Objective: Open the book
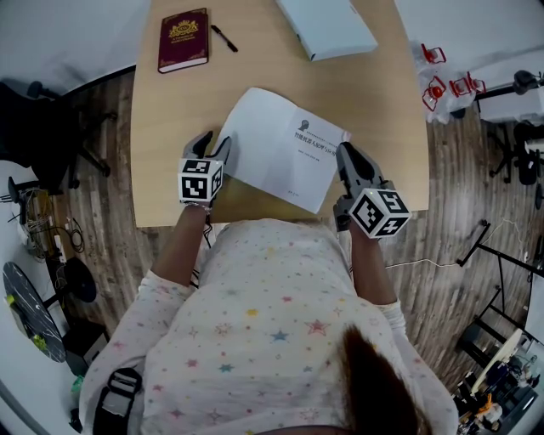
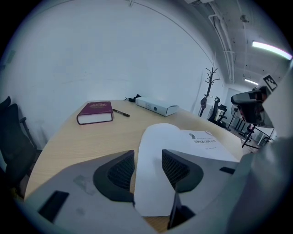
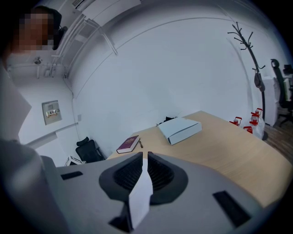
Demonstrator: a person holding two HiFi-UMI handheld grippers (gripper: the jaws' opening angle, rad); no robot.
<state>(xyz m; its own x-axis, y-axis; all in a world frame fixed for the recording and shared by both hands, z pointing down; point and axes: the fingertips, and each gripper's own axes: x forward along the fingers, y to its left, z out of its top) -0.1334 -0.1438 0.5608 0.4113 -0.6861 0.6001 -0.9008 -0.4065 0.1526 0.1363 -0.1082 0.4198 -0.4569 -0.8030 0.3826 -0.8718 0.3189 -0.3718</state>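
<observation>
Head view: closed white box [image 1: 327, 25] lies beyond book [image 1: 280, 149].

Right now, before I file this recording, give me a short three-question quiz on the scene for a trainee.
1. True or false: the right gripper has its jaws closed on an edge of the white booklet.
2. What lies on the table beside the dark red book? A) a pen B) a cup C) scissors
3. Fill in: the left gripper has its jaws ____, with a page of the booklet passing between them unpinched.

Key: 1 true; 2 A; 3 apart.
</observation>
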